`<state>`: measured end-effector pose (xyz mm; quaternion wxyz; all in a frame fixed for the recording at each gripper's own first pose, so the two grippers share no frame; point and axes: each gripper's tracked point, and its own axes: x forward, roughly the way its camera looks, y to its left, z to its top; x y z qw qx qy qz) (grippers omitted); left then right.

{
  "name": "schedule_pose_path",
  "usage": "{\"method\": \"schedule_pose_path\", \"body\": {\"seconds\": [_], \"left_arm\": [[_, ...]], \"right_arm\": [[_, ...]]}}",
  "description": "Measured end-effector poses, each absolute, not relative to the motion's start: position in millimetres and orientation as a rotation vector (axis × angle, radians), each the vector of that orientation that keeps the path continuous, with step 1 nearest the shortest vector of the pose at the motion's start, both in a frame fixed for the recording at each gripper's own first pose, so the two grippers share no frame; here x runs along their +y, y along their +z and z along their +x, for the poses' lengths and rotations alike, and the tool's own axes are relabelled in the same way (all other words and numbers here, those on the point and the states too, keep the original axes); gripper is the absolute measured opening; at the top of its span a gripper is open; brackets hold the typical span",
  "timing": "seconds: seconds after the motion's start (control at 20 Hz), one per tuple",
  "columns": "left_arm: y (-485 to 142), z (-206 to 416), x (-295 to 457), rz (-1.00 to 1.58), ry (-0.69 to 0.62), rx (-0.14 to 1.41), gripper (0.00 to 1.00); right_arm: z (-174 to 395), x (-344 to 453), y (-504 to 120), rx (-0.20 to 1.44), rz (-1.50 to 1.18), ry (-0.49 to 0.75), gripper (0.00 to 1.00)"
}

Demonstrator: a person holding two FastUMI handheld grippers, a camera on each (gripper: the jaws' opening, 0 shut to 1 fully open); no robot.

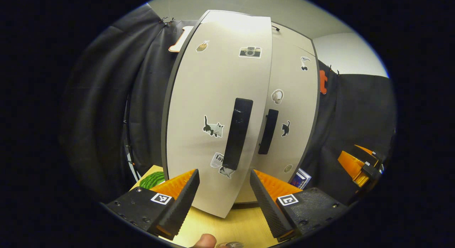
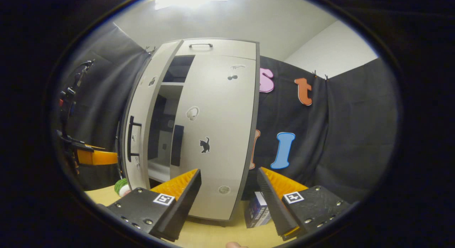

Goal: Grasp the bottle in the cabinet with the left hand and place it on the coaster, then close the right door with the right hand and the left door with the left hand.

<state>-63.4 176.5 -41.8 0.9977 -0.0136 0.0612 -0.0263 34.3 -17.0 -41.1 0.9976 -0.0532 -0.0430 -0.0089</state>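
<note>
Cabinet [image 2: 199, 134] is seen on the desk [image 1: 245, 223] w/ right door [image 2: 217, 134] nearly shut and left door [image 1: 217, 116] ajar, a gap left between them in the right claw view. Bottle and coaster can't be made out. Step judged: door closing, left door's turn. Left claw [image 1: 224, 194] is held open, nothing gripped, just in front of left door's handle [image 1: 237, 134]. Right claw [image 2: 229, 198] is also open, empty, near right door. Next move: left door is to be pushed flush, approx. at handle.
</note>
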Motion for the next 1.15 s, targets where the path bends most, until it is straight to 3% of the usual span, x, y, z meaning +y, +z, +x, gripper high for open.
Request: {"method": "schedule_pose_path", "body": {"seconds": [1.15], "left_arm": [[1.6, -43.6, 157.0, -0.018, -0.062, -0.049, 0.92]], "right_arm": [[21.0, -47.1, -2.1, -0.141, -0.063, 0.025, 0.93]]}}
